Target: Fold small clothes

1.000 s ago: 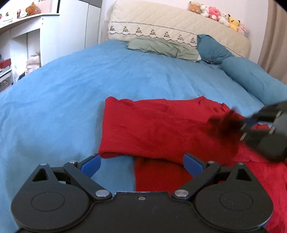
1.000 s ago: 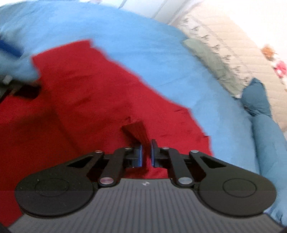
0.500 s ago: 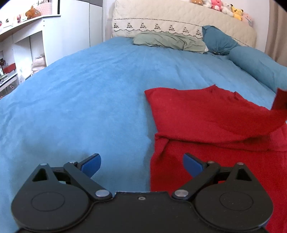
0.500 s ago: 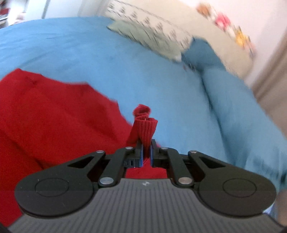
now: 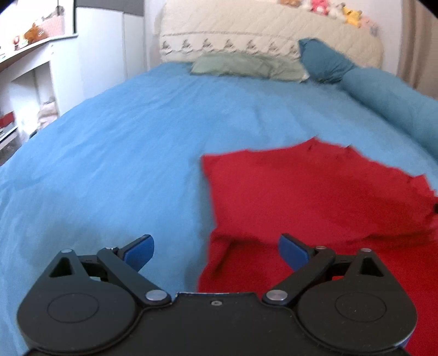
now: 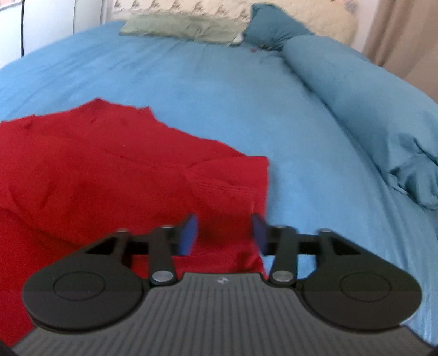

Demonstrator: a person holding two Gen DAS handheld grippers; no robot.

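A red knit garment lies on the blue bedspread, its upper part folded down over the lower part. My left gripper is open and empty, low over the garment's left edge. In the right wrist view the garment fills the left half, with a ribbed sleeve cuff laid across its right edge. My right gripper is open, its blue pads on either side of the red cloth just below the cuff, holding nothing.
A green pillow, a dark teal pillow and a long blue bolster lie at the bed's head and right side. White shelves stand off the left. Stuffed toys sit on the cream headboard.
My right gripper was shut on the sleeve cuff and carried it rightward; now it has opened and the cuff lies on the garment. My left gripper stayed open and shifted left.
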